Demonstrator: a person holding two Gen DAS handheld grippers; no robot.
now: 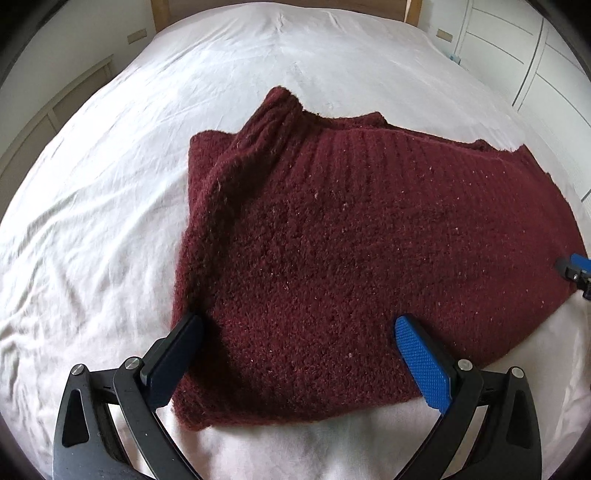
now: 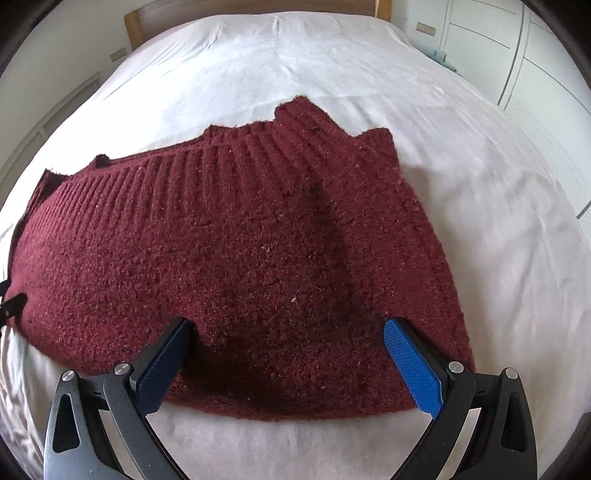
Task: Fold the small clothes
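Observation:
A dark red knitted sweater (image 1: 332, 240) lies folded on the white bed sheet (image 1: 92, 221), its ribbed band along the far edge. My left gripper (image 1: 297, 328) is open just above the sweater's near left part, nothing between its fingers. A sleeve lies folded over the sweater's left side in the left wrist view. In the right wrist view the same sweater (image 2: 240, 258) fills the middle. My right gripper (image 2: 286, 328) hangs open over its near right part, holding nothing. The right gripper's tip (image 1: 576, 271) shows at the left wrist view's right edge.
The bed has a wooden headboard (image 2: 251, 9) at the far end. White wardrobe doors (image 2: 517, 55) stand to the right, a pale wall with low shelving (image 1: 55, 107) to the left. Wrinkled bare sheet (image 2: 295, 443) lies between the sweater and me.

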